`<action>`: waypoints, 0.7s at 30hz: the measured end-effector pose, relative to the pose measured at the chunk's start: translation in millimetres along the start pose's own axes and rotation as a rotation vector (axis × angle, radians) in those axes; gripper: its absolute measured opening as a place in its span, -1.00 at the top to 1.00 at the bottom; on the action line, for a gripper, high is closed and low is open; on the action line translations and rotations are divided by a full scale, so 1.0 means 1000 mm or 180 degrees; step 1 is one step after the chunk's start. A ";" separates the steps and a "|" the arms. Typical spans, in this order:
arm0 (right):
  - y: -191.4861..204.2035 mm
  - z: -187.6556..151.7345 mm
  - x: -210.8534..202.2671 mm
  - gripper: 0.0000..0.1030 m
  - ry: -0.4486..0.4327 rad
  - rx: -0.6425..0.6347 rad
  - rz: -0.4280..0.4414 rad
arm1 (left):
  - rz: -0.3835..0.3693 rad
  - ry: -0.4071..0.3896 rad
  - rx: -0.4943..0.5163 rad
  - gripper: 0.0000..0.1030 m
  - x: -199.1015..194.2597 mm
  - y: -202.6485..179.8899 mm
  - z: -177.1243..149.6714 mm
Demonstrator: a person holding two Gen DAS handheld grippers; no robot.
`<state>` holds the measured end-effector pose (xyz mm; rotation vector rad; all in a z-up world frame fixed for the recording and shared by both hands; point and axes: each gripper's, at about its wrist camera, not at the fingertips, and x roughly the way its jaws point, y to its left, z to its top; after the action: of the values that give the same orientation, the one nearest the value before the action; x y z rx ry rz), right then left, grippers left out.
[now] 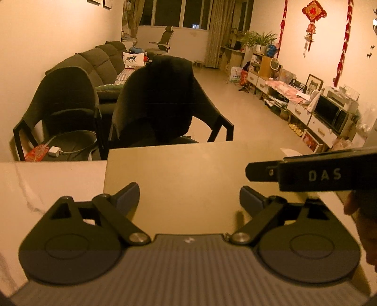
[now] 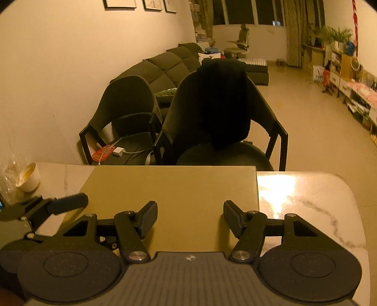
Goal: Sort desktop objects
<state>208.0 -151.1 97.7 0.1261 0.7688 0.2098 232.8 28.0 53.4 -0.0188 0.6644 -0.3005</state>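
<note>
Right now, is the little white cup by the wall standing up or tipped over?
Standing up. The white cup sits on the marble table with its mouth pointing upward; something pale yellowish coats its inside.

An olive-tan mat (image 2: 174, 188) lies on the white, grey-veined marble surface (image 2: 306, 202). Both chairs (image 2: 212, 113) are dark. The cup (image 2: 29, 177) is white. Red ornament (image 1: 313, 11) on the wall.

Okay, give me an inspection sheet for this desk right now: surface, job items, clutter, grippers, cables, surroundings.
Surface: marble table under a tan mat.
Job's things: nothing seen on the mat.
Clutter: white cup at the table's left edge.
Grippers: left hand-held gripper open, empty; right hand-held gripper open, empty.
Cables: white charger with its cord on a chair seat.
Surroundings: two dark chairs, sofa, cabinets.
</note>
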 end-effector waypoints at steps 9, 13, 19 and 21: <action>0.005 -0.019 -0.041 -0.40 -0.0052 -0.0106 0.0154 | -0.0154 -0.0110 0.0124 -0.93 -0.042 -0.005 -0.017; 0.012 -0.034 -0.064 -0.45 -0.0081 -0.0180 0.0275 | -0.0237 -0.0155 0.0113 -0.93 -0.060 -0.001 -0.033; 0.020 -0.056 -0.091 -0.46 -0.0096 -0.0274 0.0378 | -0.0319 -0.0177 0.0042 -0.93 -0.079 0.008 -0.051; 0.022 -0.064 -0.098 -0.48 -0.0092 -0.0296 0.0400 | -0.0334 -0.0190 0.0047 -0.93 -0.084 0.008 -0.056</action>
<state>91.0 -150.4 122.6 0.0892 0.7217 0.3619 138.4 63.5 58.9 -0.0484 0.6029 -0.4044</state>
